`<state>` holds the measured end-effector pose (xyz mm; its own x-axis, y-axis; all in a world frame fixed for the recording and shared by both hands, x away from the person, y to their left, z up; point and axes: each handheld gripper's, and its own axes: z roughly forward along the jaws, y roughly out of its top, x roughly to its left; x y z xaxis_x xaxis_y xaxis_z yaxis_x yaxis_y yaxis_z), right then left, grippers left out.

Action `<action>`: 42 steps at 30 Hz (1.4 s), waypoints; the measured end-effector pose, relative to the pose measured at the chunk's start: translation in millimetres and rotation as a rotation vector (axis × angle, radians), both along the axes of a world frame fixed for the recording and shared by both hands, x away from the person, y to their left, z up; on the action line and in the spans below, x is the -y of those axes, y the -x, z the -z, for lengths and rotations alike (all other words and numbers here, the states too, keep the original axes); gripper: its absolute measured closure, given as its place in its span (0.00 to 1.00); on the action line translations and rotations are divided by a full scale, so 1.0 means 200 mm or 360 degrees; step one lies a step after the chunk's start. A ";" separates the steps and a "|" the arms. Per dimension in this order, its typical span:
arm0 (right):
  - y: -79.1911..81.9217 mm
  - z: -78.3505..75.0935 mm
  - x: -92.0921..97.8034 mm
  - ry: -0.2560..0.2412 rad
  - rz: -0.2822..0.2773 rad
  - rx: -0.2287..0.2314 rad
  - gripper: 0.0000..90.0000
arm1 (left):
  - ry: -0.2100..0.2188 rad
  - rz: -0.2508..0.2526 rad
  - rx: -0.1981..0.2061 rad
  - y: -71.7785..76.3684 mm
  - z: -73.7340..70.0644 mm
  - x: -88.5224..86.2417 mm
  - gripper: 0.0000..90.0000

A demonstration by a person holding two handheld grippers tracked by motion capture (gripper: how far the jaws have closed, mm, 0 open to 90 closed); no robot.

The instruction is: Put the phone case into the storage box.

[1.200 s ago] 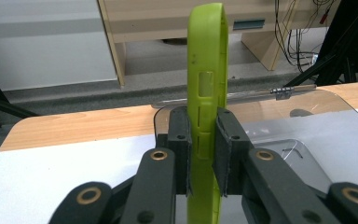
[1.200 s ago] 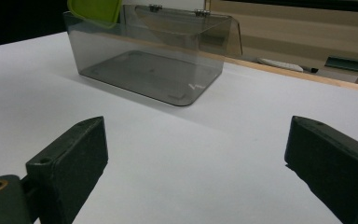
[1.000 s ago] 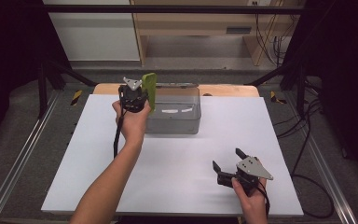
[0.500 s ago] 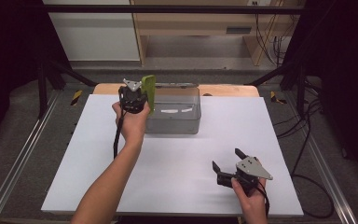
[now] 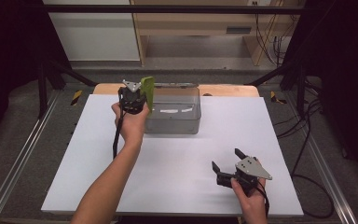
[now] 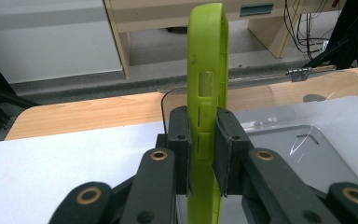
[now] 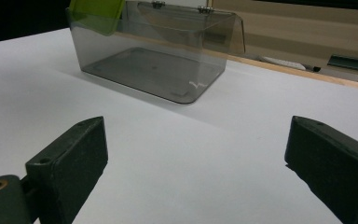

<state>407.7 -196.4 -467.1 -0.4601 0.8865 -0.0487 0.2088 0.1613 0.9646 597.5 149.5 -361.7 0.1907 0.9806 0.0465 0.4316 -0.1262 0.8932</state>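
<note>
Green case (image 6: 207,88) now upright over box (image 5: 177,122)

In the left gripper view the green phone case (image 6: 208,84) is pinched between the left gripper's (image 6: 204,154) jaws, which cover its sides there; its lower end runs off the bottom edge, and the clear box (image 6: 284,140) behind it is cut by the right edge. In the right gripper view the case (image 7: 96,15) is cropped by the top edge; the right gripper's (image 7: 205,158) wide-apart jaws are cut at the bottom and right edges. In the high view the case's (image 5: 147,93) bottom sits behind the box's (image 5: 177,122) smoky wall, perhaps just inside; the left forearm (image 5: 105,186) leaves the bottom edge.
</note>
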 end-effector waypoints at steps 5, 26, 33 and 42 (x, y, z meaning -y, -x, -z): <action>0.00 0.00 0.00 0.0009 -0.0002 -0.0003 0.07 | -0.0010 0.0001 -0.0014 -0.01 0.01 0.00 0.87; 0.00 0.01 -0.01 0.0028 -0.0013 -0.0019 0.07 | -0.0051 0.0028 -0.0067 -0.02 0.05 0.01 0.87; 0.00 0.01 -0.02 0.0030 -0.0016 -0.0029 0.07 | -0.0073 0.0041 -0.0078 -0.02 0.06 0.01 0.87; -0.01 0.01 -0.02 0.0040 -0.0022 -0.0030 0.07 | -0.0091 0.0057 -0.0099 -0.02 0.08 0.02 0.87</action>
<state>408.8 -192.6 -470.0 -0.4733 0.8787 -0.0619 0.2245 0.1883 0.9561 602.3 144.6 -376.7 0.2298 0.9692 0.0890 0.4804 -0.1925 0.8557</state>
